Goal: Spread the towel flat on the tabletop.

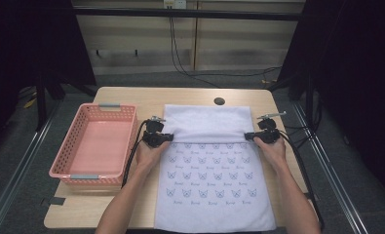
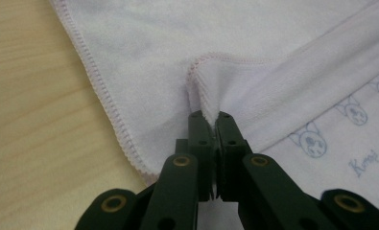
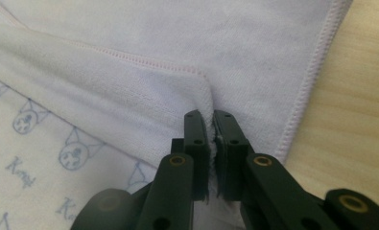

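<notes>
Table: it carries the towel at centre, with a pink basket at your left.
Towel: its far edge is doubled toward you; draw both corners level so the fold lands square.
Left gripper: clenched on the towel's corner hem.
Right gripper: likewise clamped on its corner.
Gripper views: they reveal hem stitching pinched between the jaws.
</notes>
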Demonstrator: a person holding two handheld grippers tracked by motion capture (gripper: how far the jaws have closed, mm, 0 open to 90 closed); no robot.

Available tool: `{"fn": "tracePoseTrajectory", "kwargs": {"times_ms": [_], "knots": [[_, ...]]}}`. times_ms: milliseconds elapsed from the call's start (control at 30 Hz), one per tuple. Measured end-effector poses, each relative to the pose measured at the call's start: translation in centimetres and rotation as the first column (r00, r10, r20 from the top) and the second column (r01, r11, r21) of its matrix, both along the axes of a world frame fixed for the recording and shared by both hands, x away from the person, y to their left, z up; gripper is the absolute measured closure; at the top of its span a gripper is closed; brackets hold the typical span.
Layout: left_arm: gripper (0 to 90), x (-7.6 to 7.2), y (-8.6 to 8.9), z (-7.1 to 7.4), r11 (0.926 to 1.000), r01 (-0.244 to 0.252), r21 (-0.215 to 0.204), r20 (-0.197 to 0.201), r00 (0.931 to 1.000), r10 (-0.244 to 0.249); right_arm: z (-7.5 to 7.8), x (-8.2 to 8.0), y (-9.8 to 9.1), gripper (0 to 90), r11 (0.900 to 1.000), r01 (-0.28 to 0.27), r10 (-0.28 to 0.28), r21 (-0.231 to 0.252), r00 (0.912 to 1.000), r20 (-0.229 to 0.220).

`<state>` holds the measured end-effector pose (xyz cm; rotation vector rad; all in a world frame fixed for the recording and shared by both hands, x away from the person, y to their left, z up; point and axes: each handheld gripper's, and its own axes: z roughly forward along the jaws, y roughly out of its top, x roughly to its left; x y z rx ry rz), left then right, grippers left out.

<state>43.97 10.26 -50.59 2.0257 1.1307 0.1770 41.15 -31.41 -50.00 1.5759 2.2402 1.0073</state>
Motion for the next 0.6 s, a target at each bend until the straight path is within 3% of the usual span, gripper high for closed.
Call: {"fn": "tracePoseTrajectory", "kwargs": {"times_ms": [67, 167, 200, 400, 433, 500, 567, 600], "knots": [[87.6, 0.7, -0.1, -0.1, 0.9999, -0.013, -0.002, 0.003, 0.9999, 0.013, -0.2, 0.4, 0.0, 85.3, 0.9996, 0.022, -0.023, 0.019, 0.9997, 0.01], [87.5, 1.1, -0.2, 0.0, 0.9999, -0.008, 0.014, 0.014, 0.9999, 0.007, -0.1, 0.7, 0.1, 85.2, 0.9997, 0.022, -0.022, -0.007, 0.9996, 0.019], [87.5, 1.4, -0.3, 0.1, 0.9998, -0.011, 0.018, 0.003, 0.9999, 0.011, 0.0, 1.1, 0.4, 85.2, 0.9993, 0.031, -0.031, -0.02, 0.9994, 0.014], [87.6, 1.3, 0.1, 0.2, 1.0, -0.002, -0.006, -0.017, 0.9999, 0.002, -0.2, 1.2, 0.3, 85.2, 0.9998, 0.02, -0.02, 0.009, 0.9993, 0.033], [87.7, 1.2, 0.2, 0.3, 0.9999, -0.003, -0.013, -0.017, 0.9999, 0.003, 0.4, 1.1, -0.1, 85.2, 0.9982, 0.005, -0.009, 0.06, 0.998, 0.063], [87.6, 0.9, 0.4, 1.0, 0.9995, 0.018, -0.027, 0.002, 0.9998, -0.018, 1.0, 1.0, -0.5, 85.2, 0.9946, -0.003, -0.007, 0.104, 0.9959, 0.09], [87.6, 0.7, 0.3, 1.4, 0.9991, 0.025, -0.034, 0.012, 0.9996, -0.025, 1.4, 1.0, -0.7, 85.2, 0.9932, -0.006, -0.006, 0.116, 0.9948, 0.101], [87.6, 0.4, 0.6, 2.4, 0.9971, 0.036, -0.068, 0.032, 0.9989, -0.034, 2.4, 1.0, -1.1, 85.2, 0.9905, -0.013, -0.005, 0.137, 0.9919, 0.127]]}}
